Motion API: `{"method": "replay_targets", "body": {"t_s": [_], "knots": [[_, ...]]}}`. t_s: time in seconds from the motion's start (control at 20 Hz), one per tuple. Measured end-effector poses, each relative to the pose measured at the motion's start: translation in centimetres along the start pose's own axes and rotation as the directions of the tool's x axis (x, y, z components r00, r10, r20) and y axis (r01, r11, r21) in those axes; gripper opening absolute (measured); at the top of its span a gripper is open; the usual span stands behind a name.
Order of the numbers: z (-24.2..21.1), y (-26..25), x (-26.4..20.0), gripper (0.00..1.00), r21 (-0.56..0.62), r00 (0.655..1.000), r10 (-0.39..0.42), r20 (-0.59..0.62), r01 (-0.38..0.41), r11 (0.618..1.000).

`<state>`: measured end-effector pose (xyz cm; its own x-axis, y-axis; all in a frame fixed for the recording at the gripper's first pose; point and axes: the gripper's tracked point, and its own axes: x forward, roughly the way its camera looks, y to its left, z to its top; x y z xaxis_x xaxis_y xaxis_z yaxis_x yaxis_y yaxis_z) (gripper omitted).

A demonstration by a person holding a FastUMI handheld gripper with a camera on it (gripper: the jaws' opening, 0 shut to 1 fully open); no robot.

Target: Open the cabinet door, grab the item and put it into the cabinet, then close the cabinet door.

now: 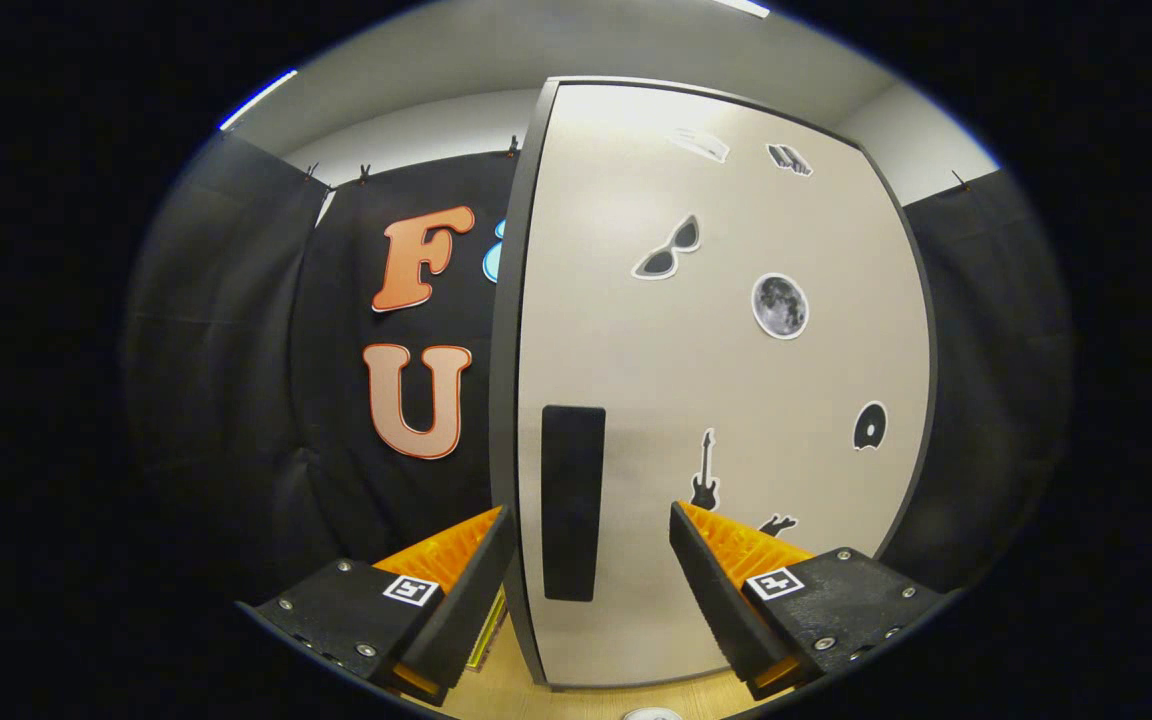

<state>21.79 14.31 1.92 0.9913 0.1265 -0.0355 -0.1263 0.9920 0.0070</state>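
The biggest thing in front of me is the cabinet door (pixel 726 400), a tall pale panel with a dark rim that stands upright straight ahead of the claw (pixel 591 530) and reaches well above and beyond it. Behind the door and off to the left of my left finger hangs the black cloth wall (pixel 236 380) of the booth, with a pale ceiling above it. Low down, under the fingers and at the foot of the door, I see a strip of light wooden surface (pixel 536 695). On the door itself, the dark upright handle (pixel 573 502) sits near the door's left edge and lies right between my two fingers, just ahead of them; I cannot tell whether either finger touches it. My claw is spread wide, nothing pinched, with the left finger out past the door's dark edge and the right finger in front of the pale face. Beyond the right finger the door carries small stickers: a moon (pixel 780 305), a pair of sunglasses (pixel 668 250), a record (pixel 869 426) and a guitar (pixel 704 472), the guitar being nearest my right fingertip. From here I cannot make out the item meant to go into the cabinet.
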Motion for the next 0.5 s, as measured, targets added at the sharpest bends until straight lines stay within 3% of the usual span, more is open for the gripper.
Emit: {"method": "replay_targets", "body": {"t_s": [0.15, 0.25, 0.5], "knots": [[-0.5, 0.3, 1.9, 0.96, 0.001, 1.000, -0.003, -0.020, 0.003, 1.000], [-0.8, 0.5, 2.4, 0.88, -0.006, 1.000, -0.004, -0.026, 0.004, 1.000], [-0.9, 0.9, 2.5, 0.38, 0.010, 1.000, -0.001, -0.024, 0.001, 1.000]]}}
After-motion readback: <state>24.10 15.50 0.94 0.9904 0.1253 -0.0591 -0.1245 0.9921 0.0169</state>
